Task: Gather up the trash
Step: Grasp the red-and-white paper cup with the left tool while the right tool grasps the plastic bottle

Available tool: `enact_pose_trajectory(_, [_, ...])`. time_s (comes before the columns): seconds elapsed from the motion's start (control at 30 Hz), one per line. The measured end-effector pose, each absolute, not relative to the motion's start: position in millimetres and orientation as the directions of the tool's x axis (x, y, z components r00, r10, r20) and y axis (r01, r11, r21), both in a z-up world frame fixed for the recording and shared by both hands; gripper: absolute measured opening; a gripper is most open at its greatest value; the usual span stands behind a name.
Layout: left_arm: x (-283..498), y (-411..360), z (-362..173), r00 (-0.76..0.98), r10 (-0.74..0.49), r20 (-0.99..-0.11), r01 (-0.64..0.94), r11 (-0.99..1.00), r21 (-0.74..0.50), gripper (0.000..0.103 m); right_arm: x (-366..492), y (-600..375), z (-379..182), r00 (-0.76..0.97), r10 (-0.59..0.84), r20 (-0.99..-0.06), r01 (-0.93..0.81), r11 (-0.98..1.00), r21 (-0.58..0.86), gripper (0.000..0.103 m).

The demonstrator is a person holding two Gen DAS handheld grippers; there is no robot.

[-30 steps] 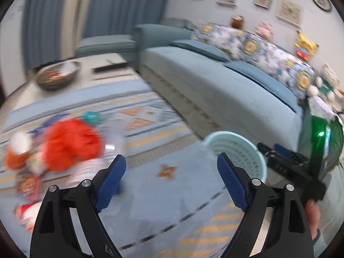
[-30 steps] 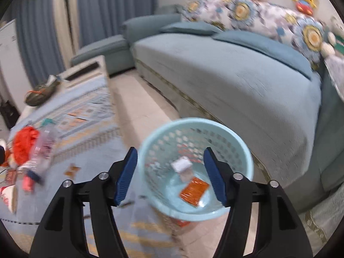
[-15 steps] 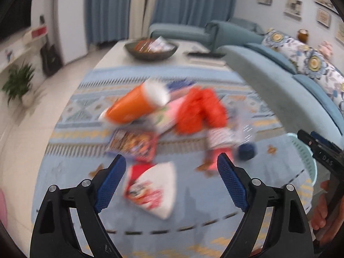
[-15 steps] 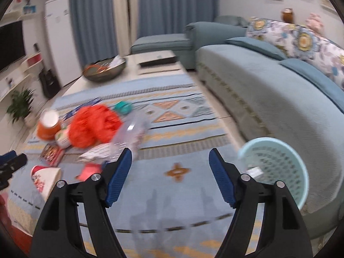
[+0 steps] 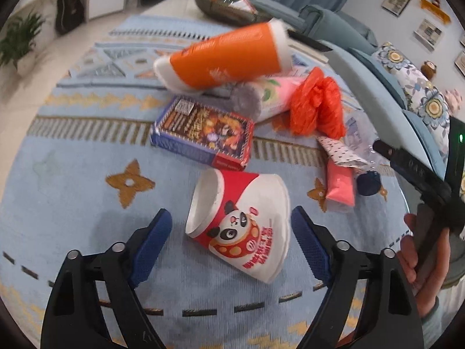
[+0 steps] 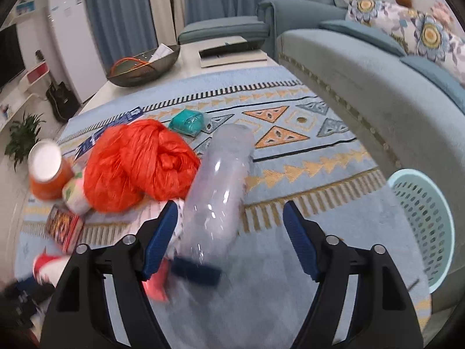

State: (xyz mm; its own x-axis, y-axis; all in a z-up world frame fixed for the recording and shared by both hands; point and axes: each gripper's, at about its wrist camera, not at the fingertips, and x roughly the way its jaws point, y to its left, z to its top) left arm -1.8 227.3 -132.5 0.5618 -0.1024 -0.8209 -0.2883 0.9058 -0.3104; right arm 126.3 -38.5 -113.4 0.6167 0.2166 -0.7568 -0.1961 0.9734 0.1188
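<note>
The panda-printed paper bowl (image 5: 241,226) lies on its side on the blue rug (image 5: 72,180), mouth turned toward the boxed snack (image 5: 203,131) just beyond it, and it sits between the pads of the left gripper (image 5: 231,247), whose jaws are closing but do not yet press on it. It looks light and thin-walled, so it would likely crumple under a hard squeeze; taking it across the body near the stiffer rim seems safest. In the right wrist view the clear plastic bottle (image 6: 218,192) lies lengthwise between the pads of the right gripper (image 6: 229,241), its dark cap (image 6: 196,273) nearest the camera; those jaws are opening and do not touch it. The bottle is probably empty, light, smooth and springy, so a grip across the middle of the barrel should hold better than one at the cap. Against it rests the crumpled orange bag (image 6: 136,168), soft and loose. The pale blue basket (image 6: 421,226) stands well apart, by the sofa (image 6: 377,81)
</note>
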Motion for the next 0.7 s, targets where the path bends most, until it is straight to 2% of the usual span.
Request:
enact_pose_trajectory(0.07, [2.8,227.6,-139.8,0.549,-0.121,-0.827,-0.290,0.901,-0.324,0.073,136.7,-27.3,-119.4,0.604,0.198,-0.772,-0.196,0.976,0.097,0.077])
enact_pose_trajectory(0.17, [6.2,218.5,-140.6,0.532,-0.067,-0.844,-0.283,0.926,-0.251,0.068,145.7,-17.3,-127.3,0.583,0.176,-0.793,-0.185,0.979,0.081,0.077])
enact_pose_trajectory(0.33, [4.7,216.5,-140.9,0.539,-0.049,-0.841,-0.290,0.927,-0.239,0.065,152.4,-13.0,-139.9,0.553,0.173,-0.815,-0.156,0.982,0.102,0.075])
enact_pose_trajectory(0.37, [4.1,216.5,-140.8,0.541,-0.044,-0.840,-0.293,0.926,-0.238,0.065,152.6,-12.3,-140.9,0.555,0.163,-0.816,-0.154,0.984,0.092,0.073])
enact_pose_trajectory(0.43, [3.9,216.7,-139.7,0.552,-0.041,-0.833,-0.300,0.922,-0.244,0.062,154.8,-10.5,-144.0,0.544,0.159,-0.824,-0.165,0.983,0.081,0.054])
enact_pose_trajectory(0.47, [4.4,216.7,-138.3,0.558,-0.042,-0.829,-0.302,0.920,-0.250,0.061,155.3,-10.8,-145.0,0.540,0.157,-0.827,-0.166,0.983,0.078,0.050])
enact_pose_trajectory(0.53, [3.5,216.5,-133.8,0.573,-0.043,-0.818,-0.303,0.917,-0.261,0.058,155.1,-12.4,-145.0,0.541,0.162,-0.826,-0.173,0.982,0.079,0.046])
enact_pose_trajectory(0.7, [0.0,212.7,-118.4,0.615,-0.061,-0.786,-0.280,0.915,-0.290,0.056,139.9,-28.5,-132.7,0.582,0.176,-0.794,-0.191,0.979,0.077,0.045])
